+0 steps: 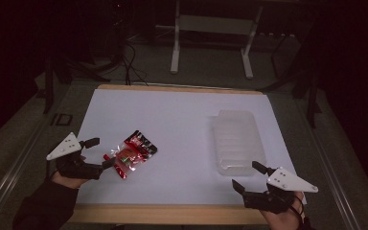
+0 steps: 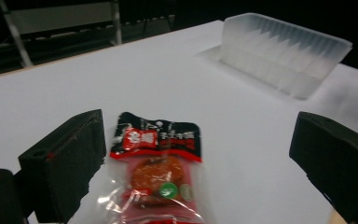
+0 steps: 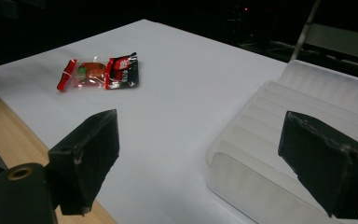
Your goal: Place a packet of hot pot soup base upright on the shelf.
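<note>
Jaws of the left gripper (image 1: 97,154) stand wide, straddling the near end of the packet (image 1: 133,153) without yet touching it; in the left gripper view the packet (image 2: 157,173) lies flat between the two black jaws, its clear end nearest and its black printed end pointing away. It rests on the white counter (image 1: 182,124), toward the left front, well apart from the tray (image 1: 238,142).

By the look of it the packet is a light, limp thing: a thin glossy film pouch with a small reddish snack sealed inside, crinkled and shiny where the light catches it. Such film is likely slippery and will buckle rather than resist, and, lying flat, it offers little height for the jaws to close on. The soft lump in the middle is the thickest part, so a pinch across it would probably be the surest hold (a grip on the flat sealed edge could slide off, or only drag the pouch along the counter). It should not be fragile, though a hard squeeze might crush what is inside.

Farther right the tray, translucent and ribbed, sits empty as far as can be seen, and seems stiff and light. At the right front the right gripper (image 1: 250,176) hovers just short of the tray's near end (image 3: 279,168), its jaws also wide apart and holding nothing.
</note>
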The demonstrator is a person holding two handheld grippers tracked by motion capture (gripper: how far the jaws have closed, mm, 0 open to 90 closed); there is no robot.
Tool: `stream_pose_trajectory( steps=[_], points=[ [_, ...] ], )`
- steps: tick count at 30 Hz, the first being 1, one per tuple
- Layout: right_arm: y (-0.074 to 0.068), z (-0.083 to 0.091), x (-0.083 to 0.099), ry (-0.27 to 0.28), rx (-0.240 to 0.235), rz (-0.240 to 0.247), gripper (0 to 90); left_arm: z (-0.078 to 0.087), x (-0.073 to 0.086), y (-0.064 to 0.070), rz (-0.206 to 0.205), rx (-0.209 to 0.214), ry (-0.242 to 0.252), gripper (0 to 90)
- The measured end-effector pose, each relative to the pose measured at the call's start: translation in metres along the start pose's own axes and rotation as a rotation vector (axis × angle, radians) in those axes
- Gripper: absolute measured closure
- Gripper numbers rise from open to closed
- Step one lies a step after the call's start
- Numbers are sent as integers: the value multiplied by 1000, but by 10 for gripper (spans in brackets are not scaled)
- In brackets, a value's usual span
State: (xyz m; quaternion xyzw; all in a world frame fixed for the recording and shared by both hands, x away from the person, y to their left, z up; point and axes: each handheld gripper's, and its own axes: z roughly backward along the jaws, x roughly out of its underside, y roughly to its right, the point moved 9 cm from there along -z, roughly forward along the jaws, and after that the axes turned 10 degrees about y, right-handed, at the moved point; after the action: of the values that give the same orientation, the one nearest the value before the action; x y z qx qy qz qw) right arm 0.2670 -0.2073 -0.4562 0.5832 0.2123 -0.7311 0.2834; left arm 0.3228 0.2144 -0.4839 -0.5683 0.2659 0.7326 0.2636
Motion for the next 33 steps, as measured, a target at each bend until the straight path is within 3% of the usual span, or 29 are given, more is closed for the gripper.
stream_pose_trajectory(
  steps=[6,18,28,33],
  points=[
    [-1,-1,-1,13,-4,-1,128,-10,1,-8,9,15,-16,53],
    [-5,-1,-2,34,-22,16,130,-51,6,-38,-34,35,-87,182],
    [-8,-3,0,31,-42,20,133,-83,17,-55,-47,54,-184,232],
    [-8,-3,1,28,-51,17,135,-100,24,-58,-76,58,-241,253]
  ],
)
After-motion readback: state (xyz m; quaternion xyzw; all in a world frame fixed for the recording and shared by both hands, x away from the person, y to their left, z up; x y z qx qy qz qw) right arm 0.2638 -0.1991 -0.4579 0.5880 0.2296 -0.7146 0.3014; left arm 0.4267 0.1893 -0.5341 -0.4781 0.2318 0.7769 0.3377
